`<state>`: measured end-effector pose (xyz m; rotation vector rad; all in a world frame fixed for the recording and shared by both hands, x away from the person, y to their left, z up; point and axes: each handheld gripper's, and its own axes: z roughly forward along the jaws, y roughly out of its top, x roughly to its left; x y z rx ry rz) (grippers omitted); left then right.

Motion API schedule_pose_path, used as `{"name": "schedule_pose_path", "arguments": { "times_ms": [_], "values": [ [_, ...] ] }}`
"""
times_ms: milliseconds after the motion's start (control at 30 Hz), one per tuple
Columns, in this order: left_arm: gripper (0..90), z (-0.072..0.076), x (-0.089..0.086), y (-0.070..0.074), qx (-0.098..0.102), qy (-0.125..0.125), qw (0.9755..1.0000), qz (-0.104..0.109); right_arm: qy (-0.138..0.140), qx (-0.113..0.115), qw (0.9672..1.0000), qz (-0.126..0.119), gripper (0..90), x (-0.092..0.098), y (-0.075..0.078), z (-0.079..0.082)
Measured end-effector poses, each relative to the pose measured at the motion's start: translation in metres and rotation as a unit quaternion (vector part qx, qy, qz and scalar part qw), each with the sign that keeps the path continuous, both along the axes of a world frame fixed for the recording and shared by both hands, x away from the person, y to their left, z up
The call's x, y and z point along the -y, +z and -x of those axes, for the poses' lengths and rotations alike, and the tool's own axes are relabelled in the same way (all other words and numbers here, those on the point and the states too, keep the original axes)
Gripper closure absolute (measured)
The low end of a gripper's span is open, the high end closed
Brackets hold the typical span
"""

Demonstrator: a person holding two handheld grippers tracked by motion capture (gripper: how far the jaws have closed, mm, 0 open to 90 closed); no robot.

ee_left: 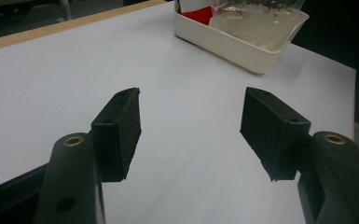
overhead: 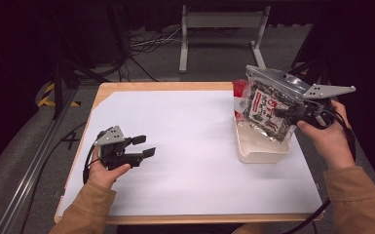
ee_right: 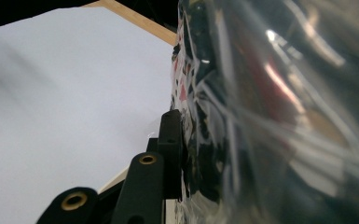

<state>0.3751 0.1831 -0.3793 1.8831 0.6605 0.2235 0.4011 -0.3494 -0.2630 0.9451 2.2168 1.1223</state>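
A lab-like recording room: a paper-covered wooden tabletop (overhead: pixel 126 90), loose cables (overhead: pixel 146 44) on grey carpet, a metal stand (overhead: pixel 221 22), hazard tape (overhead: pixel 46 95).

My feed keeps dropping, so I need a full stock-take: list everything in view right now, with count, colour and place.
Clear plastic bag with a dark printed pack inside: one, clear with black, white and red print, held above the tray at the table's right.
Shallow rectangular plastic tray: one, cream, right side of the table.
Red item: one, at the tray's far end; kind unclear.
Table with wooden edge: one, white-covered top.
Metal stand: one, pale grey, on the floor beyond the table.
Left gripper: one, black, open, near left.
Right gripper: one, black, clamped on the bag.
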Motion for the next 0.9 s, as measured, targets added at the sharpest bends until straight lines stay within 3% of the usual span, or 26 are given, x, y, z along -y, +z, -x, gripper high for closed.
{"name": "schedule_pose_path", "arguments": {
  "times_ms": [500, 900],
  "values": [
    [37.2, 0.000, -0.001, 0.000, 0.001, 0.003, 1.0000, 0.000, 0.000, -0.018, 0.9994, 0.030, 73.8, -0.013, -0.021, -0.007],
    [37.2, 0.000, 0.000, 0.000, 0.000, 0.002, 1.0000, -0.004, -0.003, -0.017, 0.9995, 0.025, 73.9, -0.011, -0.036, -0.008]
  ]
}}
